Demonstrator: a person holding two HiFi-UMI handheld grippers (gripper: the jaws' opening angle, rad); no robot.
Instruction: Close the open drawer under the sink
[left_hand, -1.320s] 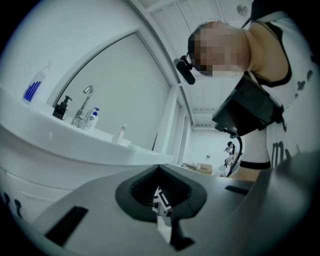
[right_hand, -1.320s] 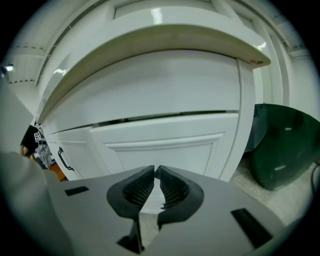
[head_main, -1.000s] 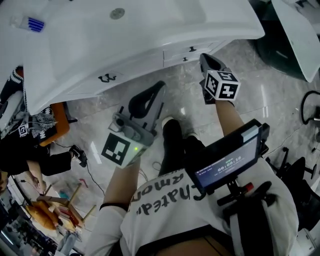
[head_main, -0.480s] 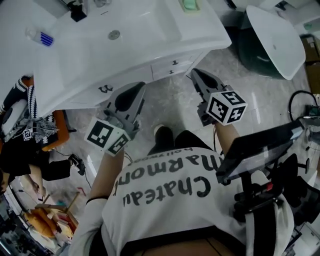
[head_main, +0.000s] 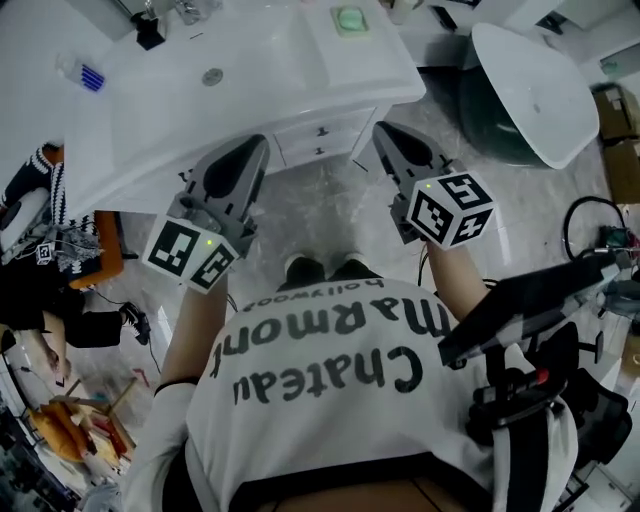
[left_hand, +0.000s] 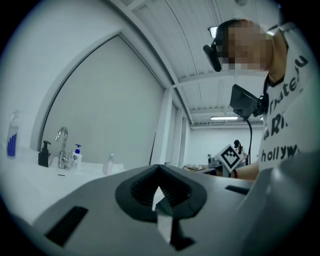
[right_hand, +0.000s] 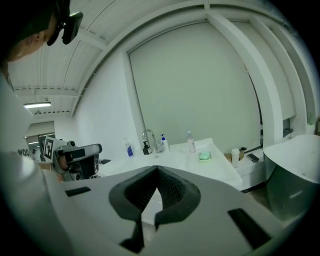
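Right gripper has come back from the drawer. A second ago its tip was right at the drawer front under the counter, and now it hangs raised in front of the person's chest, clear of the cabinet and touching nothing. Its own view shows the jaws together with nothing between them. It looks out over the counter top toward the tap rather than at the cabinet. The left gripper has risen alongside it, and its jaws are likewise closed on nothing. The two now sit level with each other, one to each side of the drawer fronts. The whole head view has pulled away as well: the sink and counter lie farther up the picture, more bare floor shows between cabinet and person, and both shoes stand side by side, so the person has straightened up out of the lean. The drawer sits just under the counter's front edge, below the sink. Seen from above, the two stacked fronts with their small dark handles look about flush, and neither juts out over the floor. I judge that the closing push is done and the task is at or very near its end. The steep view and the counter overhang hide the seam, so a last sliver of gap cannot be ruled out.
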